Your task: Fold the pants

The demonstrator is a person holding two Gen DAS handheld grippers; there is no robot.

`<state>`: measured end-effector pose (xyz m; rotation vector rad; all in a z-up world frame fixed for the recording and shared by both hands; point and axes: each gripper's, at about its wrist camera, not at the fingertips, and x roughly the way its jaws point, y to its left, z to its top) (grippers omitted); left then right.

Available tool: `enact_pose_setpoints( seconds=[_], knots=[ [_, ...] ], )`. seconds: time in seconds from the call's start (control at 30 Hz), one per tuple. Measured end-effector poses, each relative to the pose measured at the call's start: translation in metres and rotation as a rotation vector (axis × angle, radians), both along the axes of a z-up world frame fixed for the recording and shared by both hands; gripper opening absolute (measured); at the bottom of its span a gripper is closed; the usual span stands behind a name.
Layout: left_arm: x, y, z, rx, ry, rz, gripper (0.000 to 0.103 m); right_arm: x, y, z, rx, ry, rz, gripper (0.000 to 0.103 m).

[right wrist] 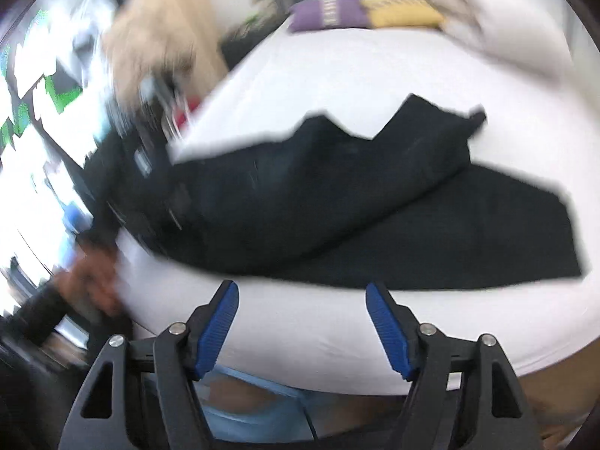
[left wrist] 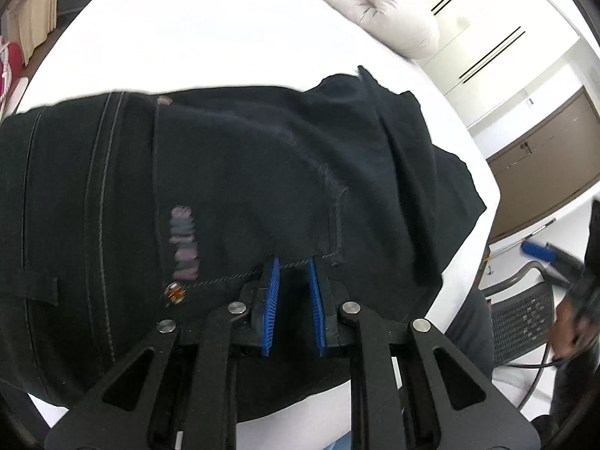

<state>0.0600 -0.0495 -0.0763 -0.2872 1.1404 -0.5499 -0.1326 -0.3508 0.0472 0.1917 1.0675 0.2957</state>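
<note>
Black pants lie on a white bed, with the waistband, a metal button and stitched pocket seams towards me. My left gripper hovers over the waist area, its blue pads a narrow gap apart, with no cloth seen between them. In the blurred right wrist view the pants lie partly folded, one leg over the other. My right gripper is wide open and empty, just short of the pants' near edge, above the white sheet.
Purple and yellow cushions and a puffy white duvet lie at the far end of the bed. A mesh chair and wooden cabinet stand off the bed's right side. The other hand shows at left.
</note>
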Motion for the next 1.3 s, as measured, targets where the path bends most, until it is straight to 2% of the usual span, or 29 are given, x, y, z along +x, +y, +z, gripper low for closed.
enact_pose_setpoints(
  seconds=[0.07, 0.1, 0.17, 0.23, 0.4, 0.47, 0.57, 0.7, 0.8, 0.9, 0.93, 1.0, 1.03, 1.07, 1.17, 1.3],
  knots=[
    [0.003, -0.004, -0.005, 0.014, 0.013, 0.000, 0.016, 0.015, -0.019, 0.020, 0.156, -0.022, -0.028, 0.074],
    [0.005, -0.004, -0.011, 0.023, 0.029, 0.001, 0.015, 0.023, -0.023, 0.027, 0.176, -0.047, -0.034, 0.074],
    [0.007, -0.001, -0.020, -0.001, 0.048, 0.008, 0.015, 0.047, -0.022, 0.041, 0.153, -0.114, -0.055, 0.078],
    [0.008, 0.003, -0.025, -0.021, 0.050, 0.006, 0.015, 0.076, -0.024, 0.040, 0.091, -0.141, -0.088, 0.080],
    [0.006, -0.004, -0.031, 0.019, 0.024, -0.010, 0.015, 0.180, -0.035, -0.004, -0.053, -0.048, -0.267, 0.080],
    [0.006, -0.011, -0.031, 0.049, 0.007, -0.018, 0.015, 0.219, -0.034, -0.031, -0.103, 0.010, -0.322, 0.074],
    [0.007, -0.011, -0.032, 0.050, 0.009, -0.016, 0.015, 0.263, -0.033, -0.066, -0.186, 0.067, -0.401, 0.071],
    [0.010, -0.009, -0.036, 0.026, 0.025, -0.011, 0.015, 0.299, -0.041, -0.098, -0.245, 0.125, -0.480, 0.071],
    [0.010, -0.003, -0.037, 0.011, 0.030, -0.009, 0.015, 0.317, -0.047, -0.129, -0.274, 0.201, -0.509, 0.071],
    [0.011, 0.004, -0.039, -0.004, 0.035, -0.008, 0.015, 0.322, -0.052, -0.134, -0.307, 0.151, -0.528, 0.070],
    [0.011, 0.004, -0.039, -0.009, 0.036, -0.007, 0.015, 0.323, -0.055, -0.134, -0.299, 0.143, -0.538, 0.066],
    [0.012, 0.007, -0.039, -0.011, 0.035, -0.007, 0.015, 0.323, -0.058, -0.131, -0.300, 0.129, -0.538, 0.048],
    [0.012, 0.008, -0.040, -0.010, 0.035, -0.007, 0.015, 0.323, -0.060, -0.129, -0.310, 0.122, -0.529, 0.024],
    [0.011, 0.008, -0.040, -0.007, 0.034, -0.007, 0.015, 0.322, -0.063, -0.127, -0.309, 0.117, -0.517, 0.009],
    [0.010, 0.008, -0.040, 0.004, 0.030, -0.007, 0.015, 0.313, -0.083, -0.114, -0.235, 0.089, -0.538, 0.006],
    [0.007, 0.004, -0.037, 0.017, 0.027, -0.005, 0.015, 0.259, -0.126, -0.070, -0.068, -0.058, -0.628, 0.006]
  ],
)
